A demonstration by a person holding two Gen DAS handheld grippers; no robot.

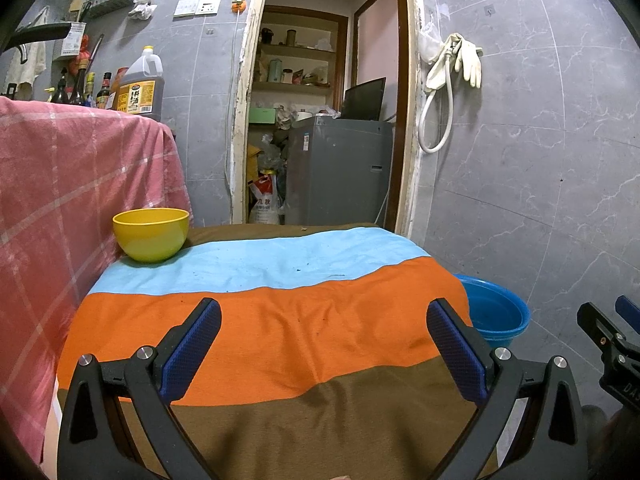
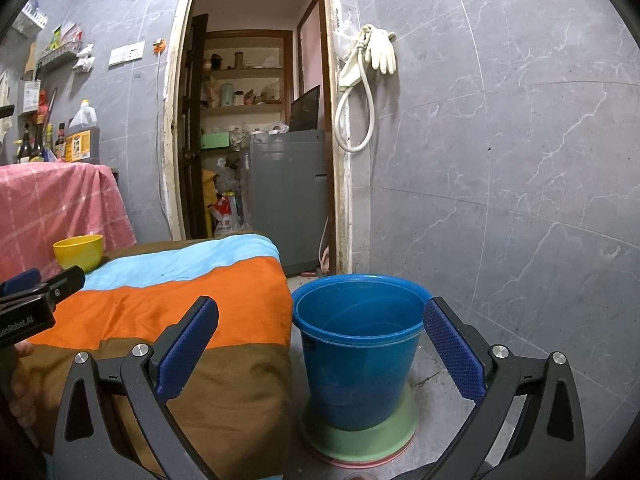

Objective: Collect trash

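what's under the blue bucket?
The blue bucket stands on a pale green disc, with a pink edge showing beneath that, all on the floor beside the striped cloth. The disc's middle is covered by the bucket, so what it is stays unclear.

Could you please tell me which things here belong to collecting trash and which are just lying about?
Job: blue bucket, left gripper, right gripper, both open and empty.

Lying about: yellow bowl, striped cloth, rubber gloves, oil jug.

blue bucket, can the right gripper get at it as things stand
Probably yes. The right gripper is open and empty, facing the blue bucket, which stands on the floor beside the striped cloth with nothing between them.
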